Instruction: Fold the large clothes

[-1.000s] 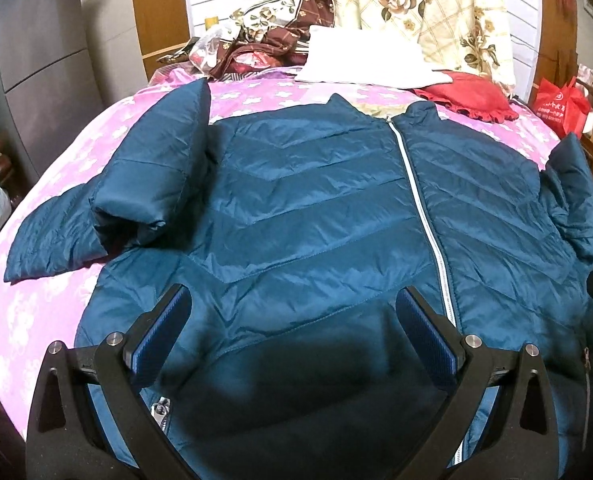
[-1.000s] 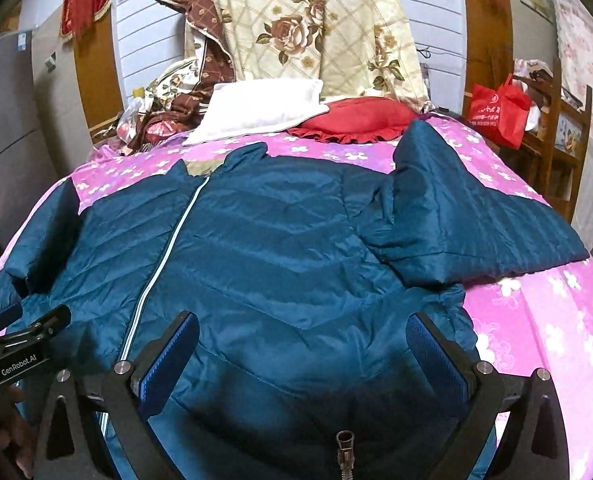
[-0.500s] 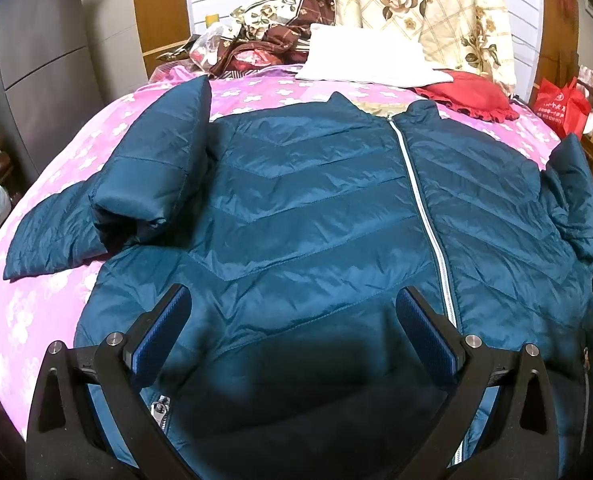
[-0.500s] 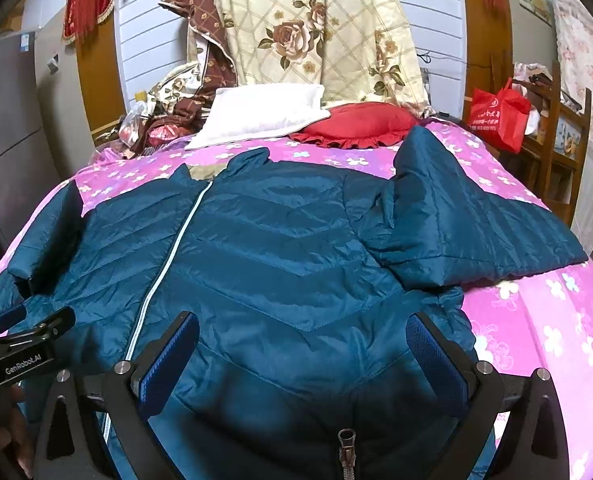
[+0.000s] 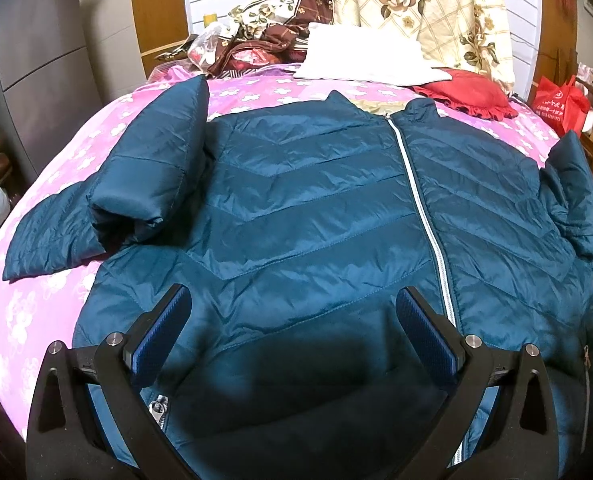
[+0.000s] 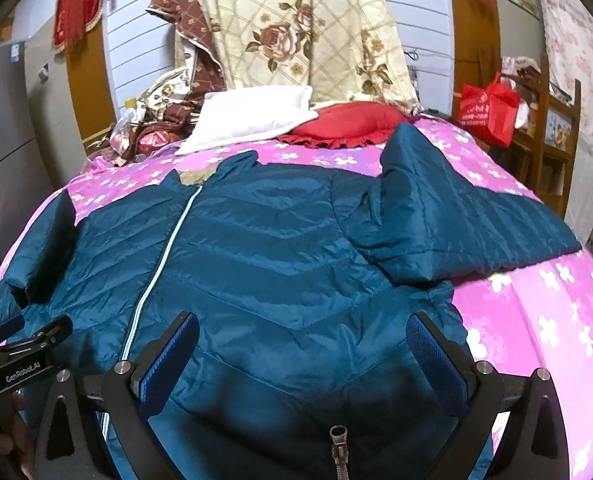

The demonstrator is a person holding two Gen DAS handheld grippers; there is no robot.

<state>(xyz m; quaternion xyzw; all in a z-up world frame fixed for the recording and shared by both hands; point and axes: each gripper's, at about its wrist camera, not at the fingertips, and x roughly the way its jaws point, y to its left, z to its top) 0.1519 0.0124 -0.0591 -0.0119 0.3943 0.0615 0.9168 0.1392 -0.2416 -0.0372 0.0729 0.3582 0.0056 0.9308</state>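
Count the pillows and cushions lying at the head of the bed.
2. A flat white pillow lies at the head of the pink floral bedsheet; a red frilled cushion sits beside it, overlapped by its corner. More may hide beneath the piled bedding.

A white pillow [image 6: 252, 120] overlaps a red cushion [image 6: 348, 124] (frilled edge) on the pink bedspread [image 6: 544, 320].

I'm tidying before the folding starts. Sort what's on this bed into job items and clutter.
Job:
teal quilted puffer jacket, zipped, spread flat
left gripper, open
right gripper, open

Lying about:
white rectangular pillow
red ruffled cushion
cream rose-print quilt
red shopping bag
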